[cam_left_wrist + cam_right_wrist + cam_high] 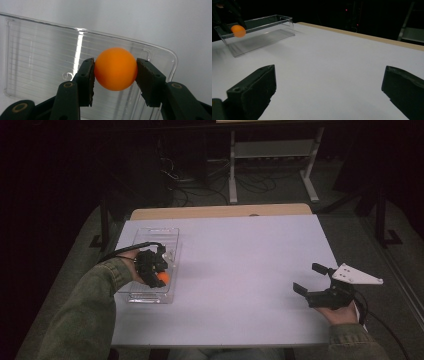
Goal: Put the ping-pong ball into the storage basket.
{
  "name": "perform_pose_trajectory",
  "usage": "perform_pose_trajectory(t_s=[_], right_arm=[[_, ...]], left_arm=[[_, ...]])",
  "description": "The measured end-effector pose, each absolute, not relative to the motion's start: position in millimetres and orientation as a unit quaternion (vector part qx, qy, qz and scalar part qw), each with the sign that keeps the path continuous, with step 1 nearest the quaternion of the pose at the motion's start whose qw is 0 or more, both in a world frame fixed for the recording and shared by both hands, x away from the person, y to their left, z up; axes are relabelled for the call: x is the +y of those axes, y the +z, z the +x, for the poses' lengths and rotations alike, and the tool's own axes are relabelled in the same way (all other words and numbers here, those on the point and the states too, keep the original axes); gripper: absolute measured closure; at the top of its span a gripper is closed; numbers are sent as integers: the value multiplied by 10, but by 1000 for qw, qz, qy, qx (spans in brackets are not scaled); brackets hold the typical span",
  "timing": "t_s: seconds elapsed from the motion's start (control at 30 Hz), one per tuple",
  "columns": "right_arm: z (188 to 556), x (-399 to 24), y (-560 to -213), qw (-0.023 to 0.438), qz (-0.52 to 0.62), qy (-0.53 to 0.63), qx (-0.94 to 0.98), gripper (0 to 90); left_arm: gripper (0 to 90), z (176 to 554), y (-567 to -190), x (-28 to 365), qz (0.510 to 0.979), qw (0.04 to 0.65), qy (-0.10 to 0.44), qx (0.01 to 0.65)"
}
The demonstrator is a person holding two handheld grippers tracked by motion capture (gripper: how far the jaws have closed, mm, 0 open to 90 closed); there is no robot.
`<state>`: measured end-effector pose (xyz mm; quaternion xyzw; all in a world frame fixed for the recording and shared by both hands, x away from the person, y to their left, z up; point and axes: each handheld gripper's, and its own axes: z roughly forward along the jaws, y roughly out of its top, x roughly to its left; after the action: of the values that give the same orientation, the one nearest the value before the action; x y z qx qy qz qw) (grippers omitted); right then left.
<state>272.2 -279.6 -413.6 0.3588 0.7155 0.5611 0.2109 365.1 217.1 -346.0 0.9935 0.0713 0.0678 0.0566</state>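
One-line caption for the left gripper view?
Left gripper holds an orange ball above a clear plastic tray.

Pretty much the whole desk is open: the wide white stretch between the clear plastic bin at the left and the right gripper has nothing on it, so a hand can sweep straight across. The bin's walls are the one real obstacle. Its open top is partly taken up by the left gripper.
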Motion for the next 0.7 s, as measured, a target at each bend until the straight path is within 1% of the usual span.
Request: perform_pose_trajectory(t_s=[0.7], right_arm=[[2721,-2796,-4137,211,359,561,716,0]], left_arm=[[506,3670,-3608,2182,994,63,51,78]])
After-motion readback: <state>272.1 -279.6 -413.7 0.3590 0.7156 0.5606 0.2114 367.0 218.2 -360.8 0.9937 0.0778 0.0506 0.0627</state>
